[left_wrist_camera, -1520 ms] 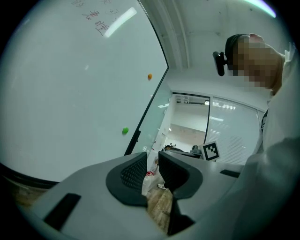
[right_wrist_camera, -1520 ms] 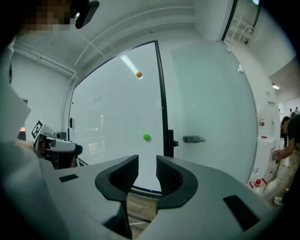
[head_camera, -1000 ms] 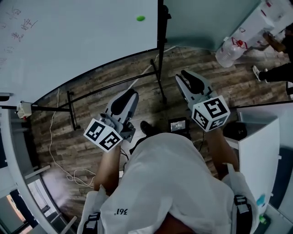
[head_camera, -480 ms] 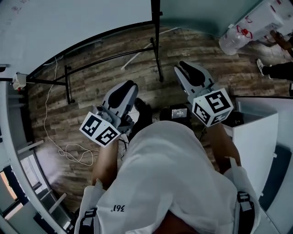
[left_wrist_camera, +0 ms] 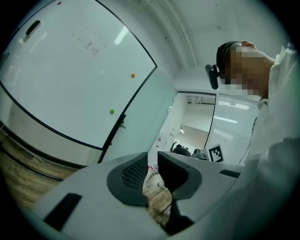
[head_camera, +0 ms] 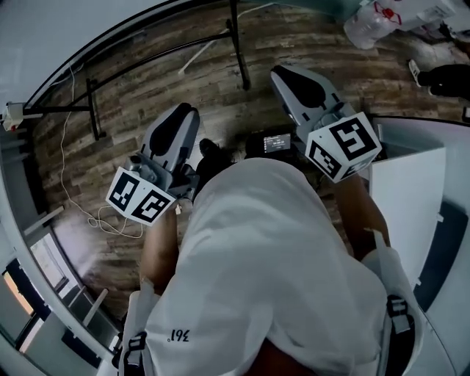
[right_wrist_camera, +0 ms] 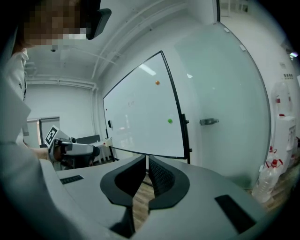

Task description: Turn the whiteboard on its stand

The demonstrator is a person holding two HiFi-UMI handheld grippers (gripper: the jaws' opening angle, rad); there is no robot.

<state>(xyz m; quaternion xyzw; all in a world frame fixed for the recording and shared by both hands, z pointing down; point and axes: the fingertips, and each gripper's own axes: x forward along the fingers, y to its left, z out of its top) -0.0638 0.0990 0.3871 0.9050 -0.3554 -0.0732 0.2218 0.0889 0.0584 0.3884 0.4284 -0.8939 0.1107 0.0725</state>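
The right gripper, whose jaws have just been closing, is held with them almost pressed together on nothing. The left gripper is held with its jaws slightly apart and likewise empty. A large clear water bottle is seen on the wooden floor at the far right, its contents not to be made out. The whiteboard on its stand is found at the far left, well apart from both grippers and touched by neither.

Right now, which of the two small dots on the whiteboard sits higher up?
The orange dot, high on the whiteboard; the green dot sits below it, closer to the bottom edge.
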